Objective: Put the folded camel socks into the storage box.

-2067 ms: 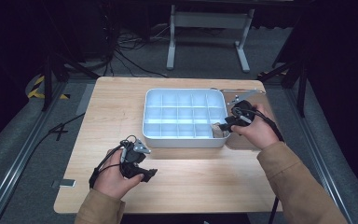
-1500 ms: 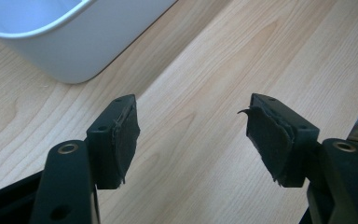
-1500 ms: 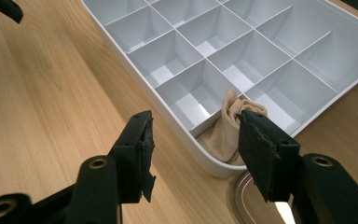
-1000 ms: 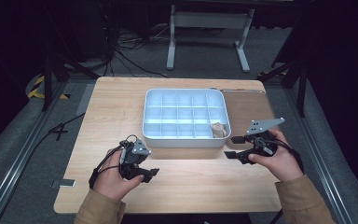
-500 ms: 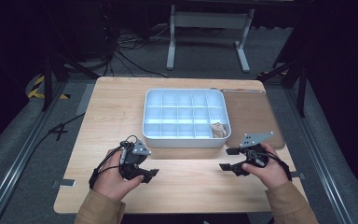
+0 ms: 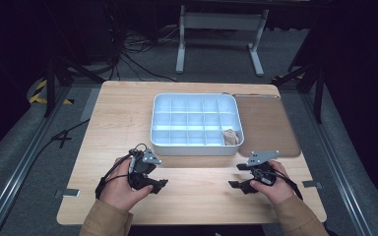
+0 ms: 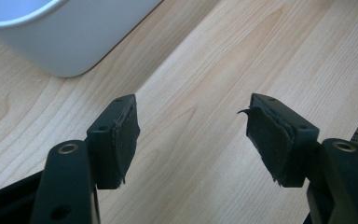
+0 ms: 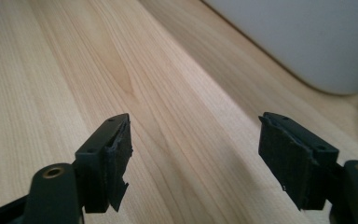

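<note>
The tan piece (image 6: 230,136) lies in the tray's (image 6: 195,145) near right corner cell, just ahead of the right gripper (image 6: 237,175), whose empty jaws have just been opening wide.

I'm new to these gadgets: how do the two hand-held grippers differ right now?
The left gripper points toward the table's right side, the right gripper toward its left, so they face each other. The left gripper sits below the white tray's near left corner, the right gripper below the corner holding a small tan object. The right gripper's jaws have just been opening. Both are open, empty, and low over the wooden table.
</note>
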A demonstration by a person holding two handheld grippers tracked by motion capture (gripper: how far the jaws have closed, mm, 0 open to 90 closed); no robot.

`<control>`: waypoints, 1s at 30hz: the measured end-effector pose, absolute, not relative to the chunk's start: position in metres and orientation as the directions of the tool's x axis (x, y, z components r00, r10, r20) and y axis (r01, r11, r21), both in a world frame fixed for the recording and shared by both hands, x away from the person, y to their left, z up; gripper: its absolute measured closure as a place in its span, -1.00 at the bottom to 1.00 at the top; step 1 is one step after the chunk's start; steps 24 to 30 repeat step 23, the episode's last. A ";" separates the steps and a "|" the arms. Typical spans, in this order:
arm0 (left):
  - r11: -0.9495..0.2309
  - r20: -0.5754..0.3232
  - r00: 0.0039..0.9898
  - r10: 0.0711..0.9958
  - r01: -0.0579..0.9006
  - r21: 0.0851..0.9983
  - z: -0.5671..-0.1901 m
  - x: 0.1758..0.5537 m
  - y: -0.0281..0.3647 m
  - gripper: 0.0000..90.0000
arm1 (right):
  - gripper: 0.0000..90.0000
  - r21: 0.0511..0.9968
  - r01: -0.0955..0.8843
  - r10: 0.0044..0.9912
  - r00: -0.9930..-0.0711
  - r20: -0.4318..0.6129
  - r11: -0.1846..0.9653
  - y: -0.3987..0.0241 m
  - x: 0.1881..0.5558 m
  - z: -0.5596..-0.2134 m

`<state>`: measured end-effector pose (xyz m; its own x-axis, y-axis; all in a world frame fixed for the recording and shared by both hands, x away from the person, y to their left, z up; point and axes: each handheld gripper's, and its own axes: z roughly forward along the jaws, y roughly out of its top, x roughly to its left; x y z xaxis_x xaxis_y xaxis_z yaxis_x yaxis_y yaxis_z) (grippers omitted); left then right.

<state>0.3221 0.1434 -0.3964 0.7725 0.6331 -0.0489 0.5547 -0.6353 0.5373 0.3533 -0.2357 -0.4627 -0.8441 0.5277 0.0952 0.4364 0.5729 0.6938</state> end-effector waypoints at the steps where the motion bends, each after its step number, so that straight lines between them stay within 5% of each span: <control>1: -0.635 -0.048 0.771 0.635 0.557 0.535 -0.397 0.322 0.143 -0.23 | -0.43 0.689 0.437 0.530 -0.843 0.090 0.578 -0.234 0.352 -0.467; 30: -0.667 -0.067 0.786 0.615 0.564 0.487 -0.420 0.331 0.147 -0.34 | -0.67 0.736 0.361 0.533 -0.846 -0.001 0.573 -0.224 0.340 -0.487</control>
